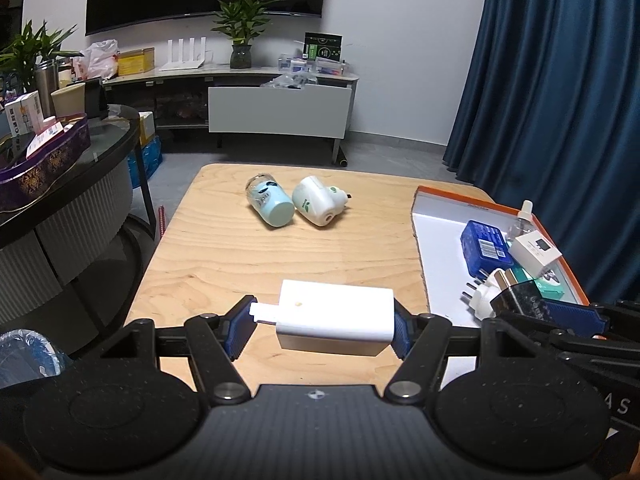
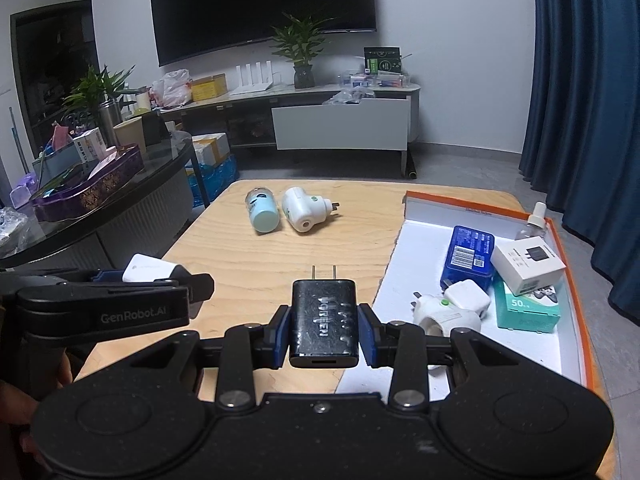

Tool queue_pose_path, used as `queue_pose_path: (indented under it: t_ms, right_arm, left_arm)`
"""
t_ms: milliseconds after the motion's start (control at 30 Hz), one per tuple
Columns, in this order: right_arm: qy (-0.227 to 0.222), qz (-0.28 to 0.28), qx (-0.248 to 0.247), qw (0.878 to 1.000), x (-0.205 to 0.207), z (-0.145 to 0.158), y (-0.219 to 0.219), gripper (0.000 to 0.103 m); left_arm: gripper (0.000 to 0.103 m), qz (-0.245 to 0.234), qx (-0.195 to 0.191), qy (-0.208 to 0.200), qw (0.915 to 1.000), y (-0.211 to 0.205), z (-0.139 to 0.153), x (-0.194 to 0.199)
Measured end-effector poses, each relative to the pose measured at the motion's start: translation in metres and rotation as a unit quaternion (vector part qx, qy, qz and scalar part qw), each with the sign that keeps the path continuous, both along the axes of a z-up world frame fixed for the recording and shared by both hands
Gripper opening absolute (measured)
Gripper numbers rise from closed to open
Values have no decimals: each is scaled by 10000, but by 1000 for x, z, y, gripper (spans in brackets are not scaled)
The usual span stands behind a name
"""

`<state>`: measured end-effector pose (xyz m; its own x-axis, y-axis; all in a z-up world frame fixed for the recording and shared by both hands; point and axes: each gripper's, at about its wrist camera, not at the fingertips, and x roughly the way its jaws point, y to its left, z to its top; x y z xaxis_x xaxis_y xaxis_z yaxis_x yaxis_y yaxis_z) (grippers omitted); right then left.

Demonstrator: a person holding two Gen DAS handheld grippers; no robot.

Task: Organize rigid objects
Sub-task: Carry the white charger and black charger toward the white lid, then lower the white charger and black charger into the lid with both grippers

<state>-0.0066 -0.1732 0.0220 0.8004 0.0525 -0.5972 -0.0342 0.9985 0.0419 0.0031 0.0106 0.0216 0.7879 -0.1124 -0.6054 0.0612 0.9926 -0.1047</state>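
The right gripper (image 2: 324,330) clamps a black charger (image 2: 323,320), prongs pointing forward, above the wooden desk (image 2: 256,264). At left, the left gripper (image 2: 160,278) holds a white adapter (image 2: 150,272). A pale blue bottle (image 2: 262,210) and white plug-in device (image 2: 304,210) lie side by side farther off, left of the orange-edged box lid (image 2: 416,216) holding small items

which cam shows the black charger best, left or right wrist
The right wrist view: the black charger sits centred between the right gripper pads, with its two prongs, printed face and port all visible. The left wrist view shows only a dark corner of it at the right edge, beside the orange-rimmed tray.
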Motion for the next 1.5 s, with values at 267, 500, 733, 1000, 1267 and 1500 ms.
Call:
queue_pose_path:
  t_ms: [267,500,733,1000,1267,1500]
  right_arm:
    - [-36,-78,-1,10000,-6,1,-6,44]
    - [-30,-141,30,9999,-5,-1,-12,44]
    - [-18,-178,36,9998,-4,-2,-13,44]
    - [8,-292,53,9996,-3,-4,-23,44]
    - [20,-397,53,9992,-3,-4,-31,44]
    - [5,-495,50,9988,-5,-2,-39,44]
  left_arm:
    - [67,-76,36,-36,10000,-7,1,-4]
    - [67,-111,35,-11,9999,-10,-1,-3]
    - [67,-142,10,41,9999,-13,-3,1]
    - [67,-193,-9,87,9998,-17,-5,4]
    - [67,-258,-26,119,9996,-21,-4,5]
    - [67,-318,-53,144,9994,-25,-2,6]
